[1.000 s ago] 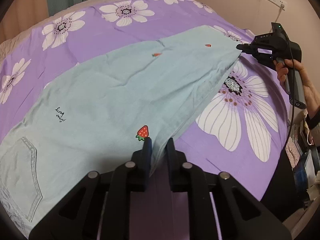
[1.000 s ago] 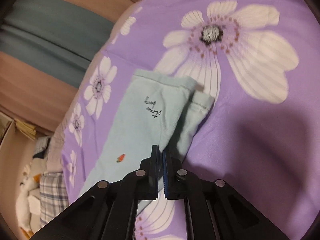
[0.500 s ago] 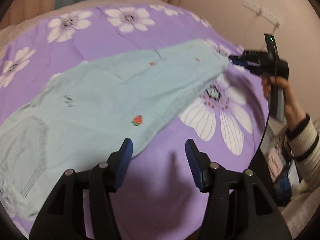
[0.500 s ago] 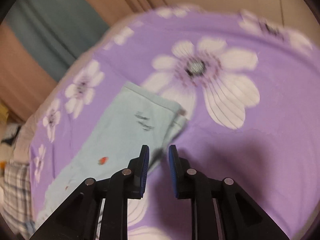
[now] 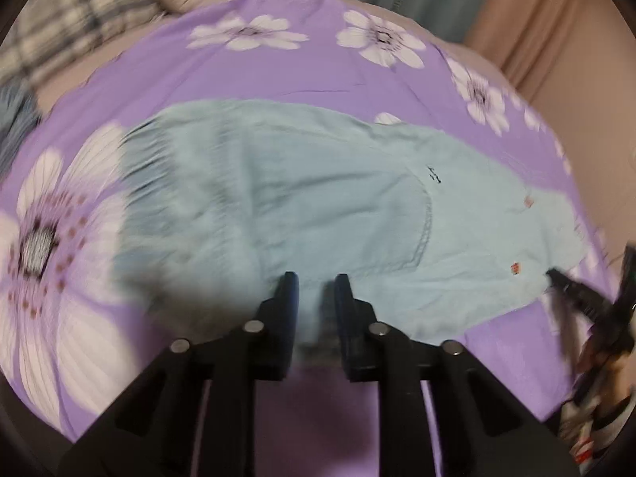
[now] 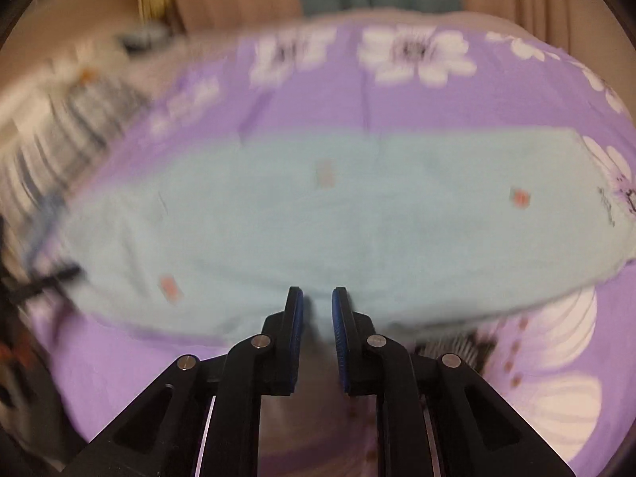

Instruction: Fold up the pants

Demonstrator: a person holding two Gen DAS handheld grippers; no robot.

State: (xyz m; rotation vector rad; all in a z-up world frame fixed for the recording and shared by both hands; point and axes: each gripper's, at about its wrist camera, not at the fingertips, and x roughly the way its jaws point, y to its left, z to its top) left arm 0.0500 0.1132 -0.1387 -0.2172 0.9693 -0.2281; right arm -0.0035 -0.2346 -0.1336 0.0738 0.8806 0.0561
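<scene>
Beige curtains with a teal panel hung behind a bed dressed in a purple cotton bedspread (image 5: 318, 59) printed with large white daisies, and a grey plaid pillow (image 5: 71, 12) sat at the bed's far left corner. On that bedspread lay the pair of pale mint-green cotton pants (image 5: 318, 198), spread flat with their long axis running left to right across both wrist views, roughly along the near edge of the bed. The gathered waistband end lay toward the left in the left view, beside a big daisy; a stitched patch pocket and a small black script mark sat mid-cloth, and tiny red strawberry motifs dotted the leg end at the right.

Both grippers faced the pants broadside, so the cloth's near long edge lay directly ahead of each. The left gripper (image 5: 314, 290) had its jaws narrowly parted with nothing between them, tips at or just over the near edge by the pocket, though blur hid whether they touched. The right gripper (image 6: 317, 302) likewise had a narrow gap and held nothing, its tips at the near edge of the leg section (image 6: 338, 214). Judging from this, each was placed to pinch that near edge, left toward the waist, right toward the cuffs. The fabric looked soft, thin and lightly creased, likely to drape and slip.
</scene>
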